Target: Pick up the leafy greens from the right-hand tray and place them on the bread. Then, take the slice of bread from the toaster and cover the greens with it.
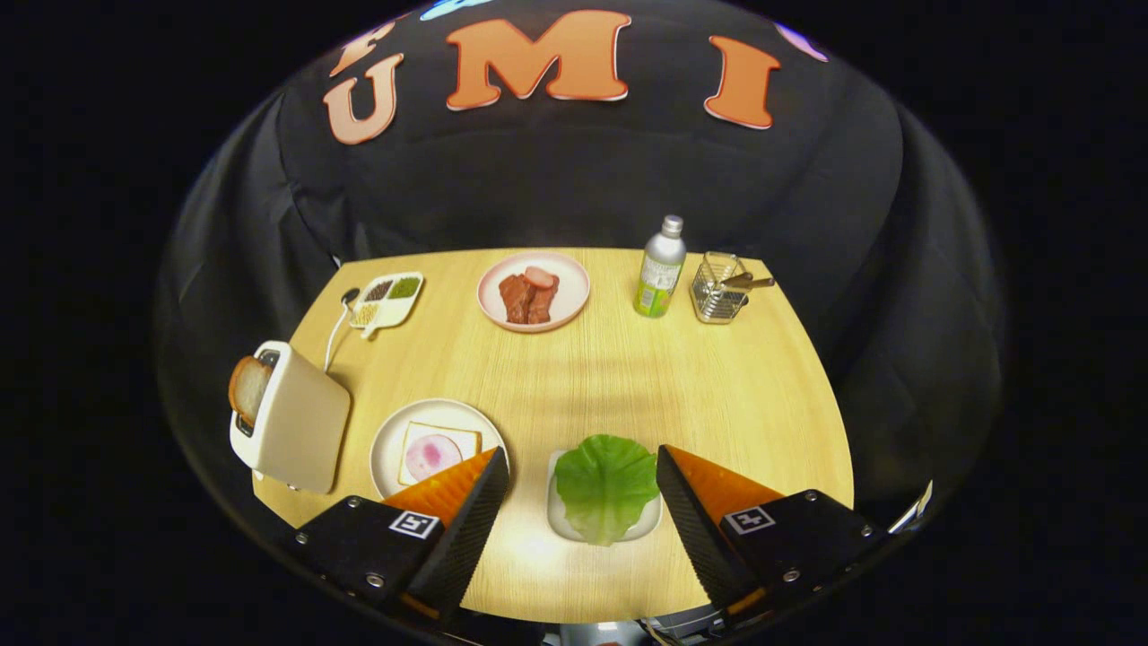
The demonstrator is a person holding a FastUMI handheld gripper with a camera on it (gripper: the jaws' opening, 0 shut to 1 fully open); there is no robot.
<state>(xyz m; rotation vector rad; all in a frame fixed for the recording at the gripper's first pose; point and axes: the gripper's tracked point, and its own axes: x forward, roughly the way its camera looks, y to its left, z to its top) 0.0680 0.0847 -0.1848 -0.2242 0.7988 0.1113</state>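
Greens (606, 484), one broad leaf, lie on a small white tray (560, 520) on the wooden bench (628, 386), right between the fingers (489, 502) and spilling over the tray's near edge. The fingers stand wide apart, one on each side of the leaf, touching neither it nor the tray; the gripper (583, 489) hangs above the bench with nothing held.

Just beside the tray, behind the left finger, sits a round white plate (395, 435) bearing a slice of bread (438, 449) topped with a pink round of ham (432, 456). The finger's tip hides the plate's near right edge. Further left stands a pale toaster (300, 422), tilted in the lens's curve, with a browned slice (247, 388) sticking out of its slot. A white cord (334, 336) runs from behind the toaster toward the bench's far left corner.

Well beyond the fingers, along the far side of the bench, stand four things. At the far left is a small divided dish (387, 300) with dark, green and tan fillings in its compartments. Near the middle is a pink plate (574, 292) carrying reddish-brown pieces of meat (529, 296). To its right a silver bottle (661, 267) with a green label stands upright, and just beside that is a wire basket (717, 292) with a utensil handle leaning out over its rim. The middle of the bench lies bare.
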